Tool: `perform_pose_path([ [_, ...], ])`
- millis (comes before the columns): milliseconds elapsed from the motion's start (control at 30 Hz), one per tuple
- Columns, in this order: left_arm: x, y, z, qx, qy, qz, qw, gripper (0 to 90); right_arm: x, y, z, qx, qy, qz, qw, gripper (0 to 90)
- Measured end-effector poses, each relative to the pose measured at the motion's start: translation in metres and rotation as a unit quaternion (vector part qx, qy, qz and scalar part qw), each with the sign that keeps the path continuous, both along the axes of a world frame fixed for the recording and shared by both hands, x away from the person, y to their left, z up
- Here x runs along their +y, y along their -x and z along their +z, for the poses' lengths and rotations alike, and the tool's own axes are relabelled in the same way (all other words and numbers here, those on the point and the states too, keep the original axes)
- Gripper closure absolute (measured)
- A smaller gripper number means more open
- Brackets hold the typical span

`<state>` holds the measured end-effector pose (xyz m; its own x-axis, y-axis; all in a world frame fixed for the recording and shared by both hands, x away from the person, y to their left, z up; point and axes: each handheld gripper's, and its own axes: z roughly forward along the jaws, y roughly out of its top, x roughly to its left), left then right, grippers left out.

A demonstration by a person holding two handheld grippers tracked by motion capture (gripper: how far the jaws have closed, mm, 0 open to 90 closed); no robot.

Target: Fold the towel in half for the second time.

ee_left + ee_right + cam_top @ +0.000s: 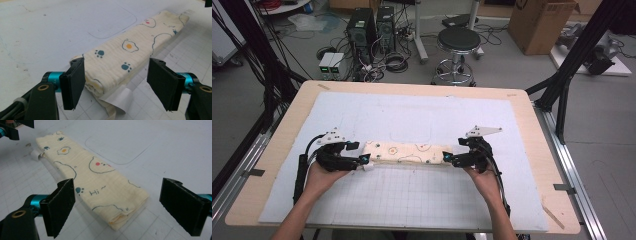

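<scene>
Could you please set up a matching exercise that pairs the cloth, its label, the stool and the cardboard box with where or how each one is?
Things:
1. folded cloth
2. white label
3. black stool
4. cardboard box

Places or states:
A. on the floor beyond the table's far right corner
B. lying between the two open grippers
C. sticking out at the cloth's end by the left gripper
D. on the floor beyond the table's far edge, near the middle

Pairs: 1-B, 2-C, 3-D, 4-A
</scene>
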<state>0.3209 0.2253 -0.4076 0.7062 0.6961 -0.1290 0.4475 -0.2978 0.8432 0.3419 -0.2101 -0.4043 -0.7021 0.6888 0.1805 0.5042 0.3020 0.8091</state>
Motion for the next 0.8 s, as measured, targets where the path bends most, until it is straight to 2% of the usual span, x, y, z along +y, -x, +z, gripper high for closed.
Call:
perform_pose_path([
  [67, 0.001, 0.001, 0.001, -0.002, -0.005, -0.001, 1.0, 31.0, -0.001, 0.001, 0.0, 0.0, 0.001, 0.001, 1.0, 12.6],
  [500, 0.005, 0.011, 0.005, -0.016, -0.008, 0.003, 0.9998, 29.6, -0.012, 0.011, 0.0, 0.003, -0.003, -0.004, 1.0, 12.4],
  [533, 0.005, 0.012, 0.005, -0.017, -0.007, 0.004, 0.9998, 29.4, -0.013, 0.013, 0.0, -0.003, -0.001, -0.002, 1.0, 12.4],
  [800, 0.008, 0.016, 0.005, -0.021, -0.011, 0.008, 0.9997, 29.3, -0.022, 0.02, 0.001, -0.005, 0.003, -0.008, 1.0, 12.4],
])
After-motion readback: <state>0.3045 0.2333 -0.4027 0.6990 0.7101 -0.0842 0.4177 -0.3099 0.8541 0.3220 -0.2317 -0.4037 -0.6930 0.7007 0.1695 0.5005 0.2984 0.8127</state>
